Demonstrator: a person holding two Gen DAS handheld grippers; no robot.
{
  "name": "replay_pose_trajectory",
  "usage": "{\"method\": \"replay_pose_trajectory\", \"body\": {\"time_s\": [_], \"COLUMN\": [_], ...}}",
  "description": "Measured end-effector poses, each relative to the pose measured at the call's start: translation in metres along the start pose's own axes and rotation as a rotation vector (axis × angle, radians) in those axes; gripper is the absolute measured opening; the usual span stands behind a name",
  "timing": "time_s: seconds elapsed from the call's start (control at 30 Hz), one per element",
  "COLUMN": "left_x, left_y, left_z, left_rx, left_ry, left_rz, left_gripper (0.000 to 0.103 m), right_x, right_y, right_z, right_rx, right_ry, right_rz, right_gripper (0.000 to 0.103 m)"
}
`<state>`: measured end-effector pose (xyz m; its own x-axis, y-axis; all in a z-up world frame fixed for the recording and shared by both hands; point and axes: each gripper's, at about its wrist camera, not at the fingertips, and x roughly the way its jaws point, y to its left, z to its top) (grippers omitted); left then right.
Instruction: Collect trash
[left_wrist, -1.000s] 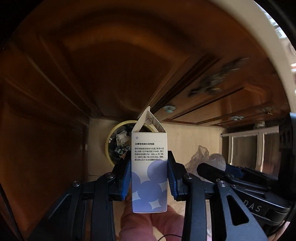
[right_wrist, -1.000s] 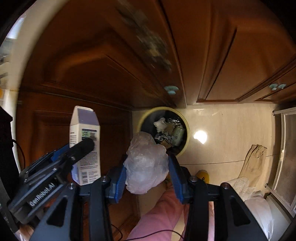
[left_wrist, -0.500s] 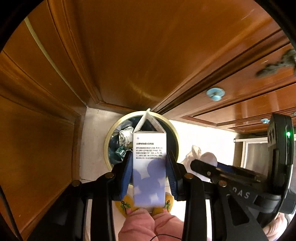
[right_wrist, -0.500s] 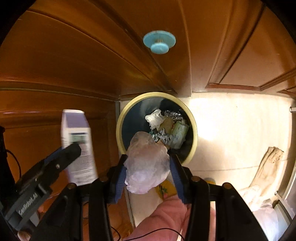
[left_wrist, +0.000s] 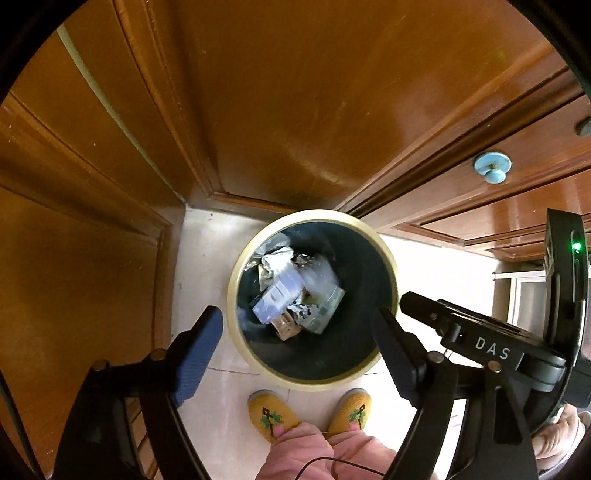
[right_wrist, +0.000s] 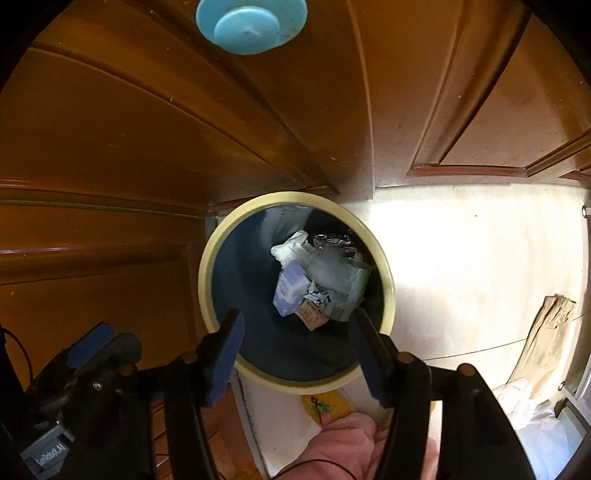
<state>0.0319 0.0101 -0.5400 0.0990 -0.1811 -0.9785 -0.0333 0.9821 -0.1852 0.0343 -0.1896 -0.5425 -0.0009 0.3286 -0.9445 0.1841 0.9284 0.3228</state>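
A round trash bin with a cream rim (left_wrist: 236, 280) (right_wrist: 205, 273) stands on the pale floor against wooden cabinets. The white and blue carton (left_wrist: 277, 298) (right_wrist: 290, 290) lies inside it among other trash, next to a clear crumpled plastic bag (left_wrist: 320, 274) (right_wrist: 327, 269). My left gripper (left_wrist: 295, 350) is open and empty above the bin's near rim. My right gripper (right_wrist: 295, 349) is open and empty above the same bin. The right gripper's side also shows in the left wrist view (left_wrist: 480, 343), and the left gripper's side shows in the right wrist view (right_wrist: 92, 354).
Brown wooden cabinet doors (left_wrist: 295, 110) with a blue knob (left_wrist: 492, 168) (right_wrist: 251, 18) rise behind the bin. The person's yellow slippers (left_wrist: 271, 413) stand just in front of it. A tan cloth (right_wrist: 546, 332) and white bags (right_wrist: 535, 410) lie at the right.
Both grippers opened over the bin. The carton dropped from the left gripper and the plastic bag from the right; both now lie in the bin. The cameras tilted further down.
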Motion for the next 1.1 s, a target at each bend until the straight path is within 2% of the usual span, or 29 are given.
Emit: {"method": "replay_pose_trajectory", "body": {"time_s": [0.2,0.6,1.1], "left_x": [-0.007,-0.045,-0.132], "left_y": [-0.001,-0.005,-0.018], "left_z": [-0.002,-0.001,0.000], "left_rx": [0.005,0.016,0.017], "left_ry": [-0.009,-0.009,0.006], "left_rz": [0.012,0.018,0.012], "left_gripper": [0.087,0.096,0.099], "right_x": [-0.005,-0.042,-0.114], "right_y": [0.003,0.006,0.026], "right_z": [-0.009,-0.012,-0.026], "right_rx": [-0.029,-0.032,-0.038], "right_ry": [-0.019,-0.031,-0.029], "right_rz": [-0.014,-0.019,-0.046], "right_gripper": [0.060,0.060,0.060]}}
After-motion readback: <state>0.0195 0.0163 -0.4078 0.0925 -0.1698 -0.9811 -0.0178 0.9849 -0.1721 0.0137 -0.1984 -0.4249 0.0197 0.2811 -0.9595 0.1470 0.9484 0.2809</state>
